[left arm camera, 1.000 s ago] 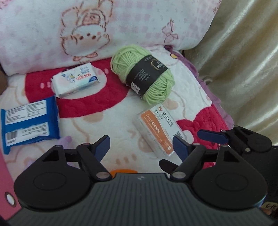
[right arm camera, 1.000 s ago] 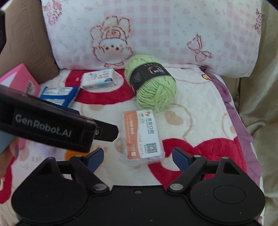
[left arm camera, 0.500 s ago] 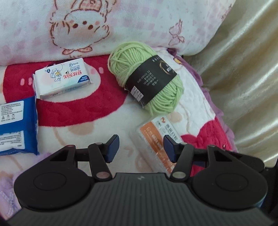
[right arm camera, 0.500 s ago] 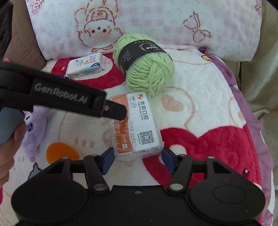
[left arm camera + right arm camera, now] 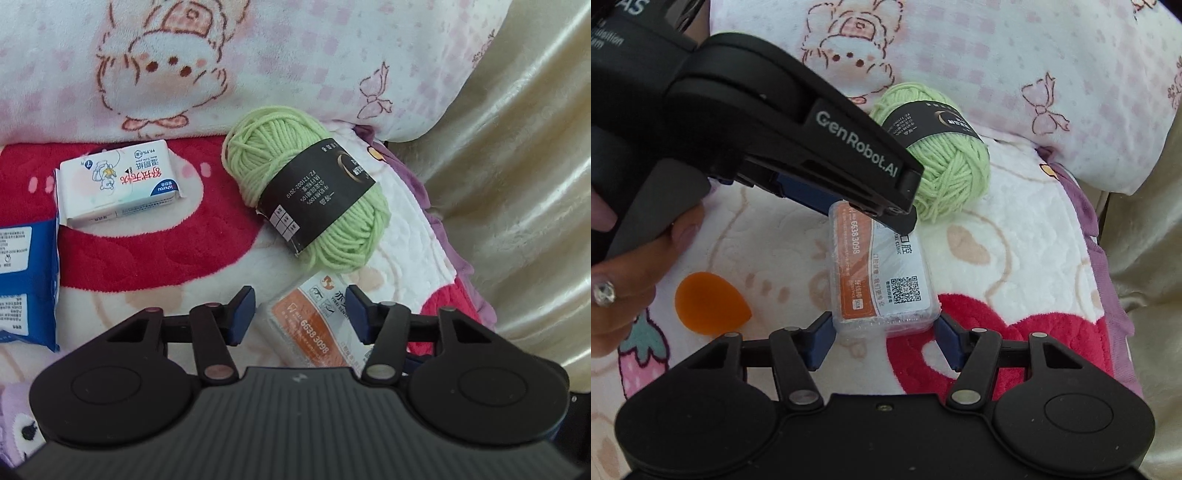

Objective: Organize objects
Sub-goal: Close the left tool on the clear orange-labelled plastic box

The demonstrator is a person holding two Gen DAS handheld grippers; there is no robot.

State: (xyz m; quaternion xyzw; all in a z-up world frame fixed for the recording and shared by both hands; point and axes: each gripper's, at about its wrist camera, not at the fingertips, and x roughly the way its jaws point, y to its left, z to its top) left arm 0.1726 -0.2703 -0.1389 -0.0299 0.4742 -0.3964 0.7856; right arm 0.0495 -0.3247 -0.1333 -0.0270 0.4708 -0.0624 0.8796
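Observation:
A clear-wrapped box with an orange and white label (image 5: 882, 280) lies on the fleece blanket (image 5: 997, 258). My right gripper (image 5: 884, 339) is shut on its near end, one blue pad against each side. My left gripper (image 5: 301, 314) comes down over the box's far end (image 5: 310, 325). Its jaws are closing with the box between them, and a thin gap still shows at the left pad. Its black body (image 5: 812, 140) crosses the right wrist view. A green yarn ball with a black band (image 5: 306, 192) lies just beyond the box.
A white tissue pack (image 5: 118, 184) and a blue wipes pack (image 5: 26, 284) lie to the left. An orange teardrop sponge (image 5: 709, 306) sits near a person's hand (image 5: 628, 266). A pink printed cushion (image 5: 258, 66) backs the seat. Beige fabric (image 5: 517, 184) borders the right.
My left gripper moved forward and down over the box's far end and its jaws narrowed. My right gripper's jaws closed in onto the box's near end.

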